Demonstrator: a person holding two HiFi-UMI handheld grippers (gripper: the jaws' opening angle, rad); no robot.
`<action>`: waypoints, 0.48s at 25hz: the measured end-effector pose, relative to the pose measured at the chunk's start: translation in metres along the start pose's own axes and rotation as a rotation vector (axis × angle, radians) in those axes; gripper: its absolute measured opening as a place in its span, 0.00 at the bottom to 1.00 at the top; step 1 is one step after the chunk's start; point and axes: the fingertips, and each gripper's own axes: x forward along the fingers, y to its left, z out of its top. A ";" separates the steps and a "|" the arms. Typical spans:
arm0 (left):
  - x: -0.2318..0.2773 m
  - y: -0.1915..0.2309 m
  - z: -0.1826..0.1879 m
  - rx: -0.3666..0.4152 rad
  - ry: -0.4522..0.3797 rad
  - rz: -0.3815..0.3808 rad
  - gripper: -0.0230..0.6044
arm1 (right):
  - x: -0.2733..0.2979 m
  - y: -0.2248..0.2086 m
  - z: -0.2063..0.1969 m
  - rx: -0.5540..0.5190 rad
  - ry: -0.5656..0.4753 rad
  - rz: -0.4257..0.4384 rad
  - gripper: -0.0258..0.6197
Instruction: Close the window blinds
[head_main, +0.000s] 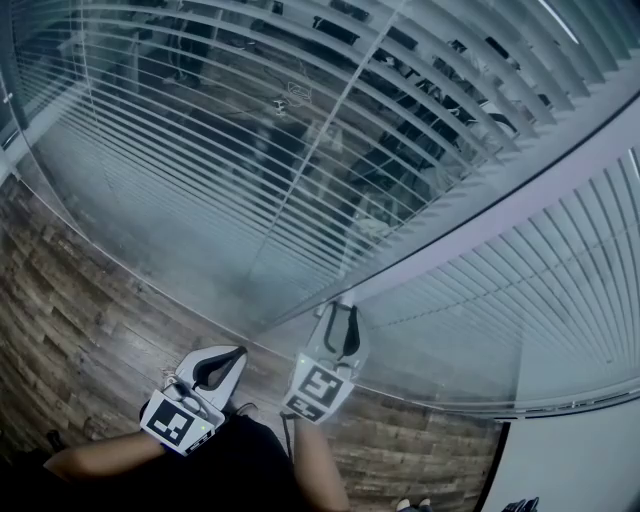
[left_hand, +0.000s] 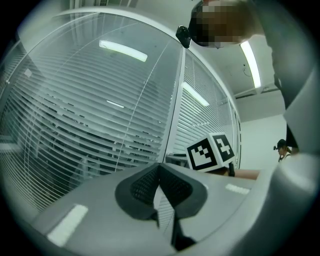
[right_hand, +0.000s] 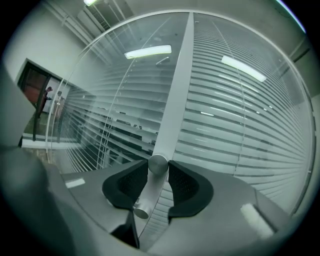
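Observation:
Behind a glass wall hang white slatted blinds. The left pane's blinds (head_main: 250, 150) stand tilted open, and a dark room shows between the slats. The right pane's blinds (head_main: 560, 290) look nearly flat and pale. A white frame post (head_main: 520, 205) divides the panes. On that post sits a small metal knob (right_hand: 154, 164). My right gripper (right_hand: 155, 172) has its black pads against both sides of the knob. In the head view the right gripper (head_main: 345, 318) touches the foot of the post. My left gripper (head_main: 222, 362) hangs lower left, away from the glass, shut and empty; its closed tips (left_hand: 160, 167) hold nothing.
Wood-pattern floor (head_main: 70, 310) runs along the base of the glass. A white wall (head_main: 570, 460) begins at the lower right. In the right gripper view an open doorway (right_hand: 37, 105) with people standing in it lies far left.

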 end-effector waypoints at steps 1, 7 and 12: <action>0.000 -0.001 -0.001 0.004 0.000 0.001 0.04 | 0.002 -0.001 0.001 -0.011 -0.001 -0.001 0.25; -0.014 -0.006 -0.008 0.002 0.000 0.020 0.04 | -0.002 -0.004 0.000 0.242 -0.041 0.035 0.24; -0.034 -0.010 -0.003 0.003 -0.030 0.031 0.04 | -0.016 -0.004 0.001 0.698 -0.095 0.114 0.24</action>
